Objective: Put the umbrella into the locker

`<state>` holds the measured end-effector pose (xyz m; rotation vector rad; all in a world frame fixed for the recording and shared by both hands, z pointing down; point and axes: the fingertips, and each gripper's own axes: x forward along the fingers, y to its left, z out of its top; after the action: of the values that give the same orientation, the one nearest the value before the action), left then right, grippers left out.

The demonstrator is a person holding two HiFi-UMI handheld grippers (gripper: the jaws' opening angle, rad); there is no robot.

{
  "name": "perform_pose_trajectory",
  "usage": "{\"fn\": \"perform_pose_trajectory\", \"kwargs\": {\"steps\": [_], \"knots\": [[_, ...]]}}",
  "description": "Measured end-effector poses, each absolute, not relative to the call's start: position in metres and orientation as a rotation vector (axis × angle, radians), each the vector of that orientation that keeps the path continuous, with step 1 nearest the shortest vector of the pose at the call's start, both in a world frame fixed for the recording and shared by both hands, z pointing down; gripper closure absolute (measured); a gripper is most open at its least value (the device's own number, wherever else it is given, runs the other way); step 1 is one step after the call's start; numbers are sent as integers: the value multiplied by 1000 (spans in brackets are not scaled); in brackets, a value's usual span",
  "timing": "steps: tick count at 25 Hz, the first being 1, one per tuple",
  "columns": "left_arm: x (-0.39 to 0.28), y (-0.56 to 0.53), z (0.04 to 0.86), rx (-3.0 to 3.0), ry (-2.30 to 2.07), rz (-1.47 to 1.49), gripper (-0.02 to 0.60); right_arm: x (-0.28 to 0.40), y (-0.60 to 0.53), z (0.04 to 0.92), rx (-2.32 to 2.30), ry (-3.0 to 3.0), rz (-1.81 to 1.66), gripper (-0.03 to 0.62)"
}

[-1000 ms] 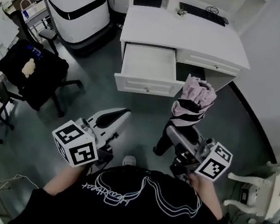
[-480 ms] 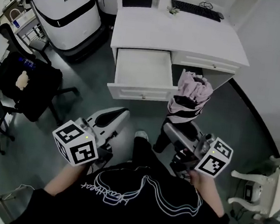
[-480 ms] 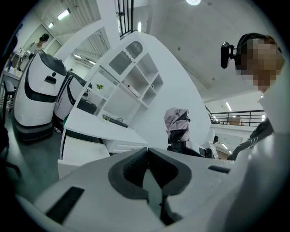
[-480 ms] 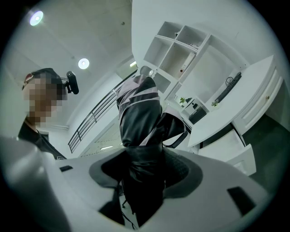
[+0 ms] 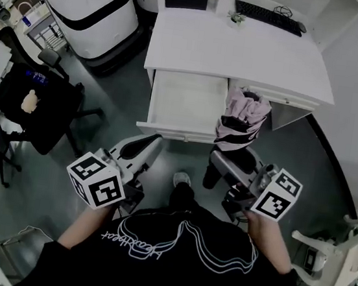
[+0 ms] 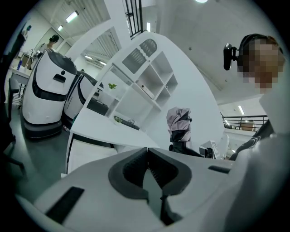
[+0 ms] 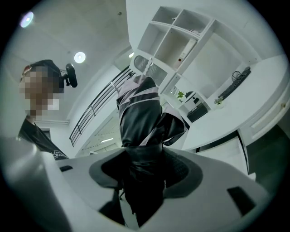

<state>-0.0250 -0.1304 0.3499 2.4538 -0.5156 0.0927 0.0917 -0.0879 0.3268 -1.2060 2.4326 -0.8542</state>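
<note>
- The right hand-held gripper (image 5: 228, 160) (image 7: 140, 168) clamps the lower end of the folded pink-and-black umbrella (image 5: 241, 116) (image 7: 139, 113).
- The umbrella stands upright at the front edge of the white table (image 5: 243, 49), just right of its open drawer (image 5: 184, 104).
- The left hand-held gripper (image 5: 141, 148) (image 6: 147, 159) has its jaws together and holds nothing.
</note>
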Motion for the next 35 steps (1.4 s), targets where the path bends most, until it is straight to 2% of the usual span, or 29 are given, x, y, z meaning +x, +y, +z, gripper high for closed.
{"fn": "perform_pose_trajectory", "kwargs": {"steps": [18,35], "knots": [[5,-233,377,2381,-701,109,575,135,-222,375,-1191,2750,-913,358],[-7,-283,409,2315,-810,105,575,127,-285,501,-1318,3283,-885,358]]}}
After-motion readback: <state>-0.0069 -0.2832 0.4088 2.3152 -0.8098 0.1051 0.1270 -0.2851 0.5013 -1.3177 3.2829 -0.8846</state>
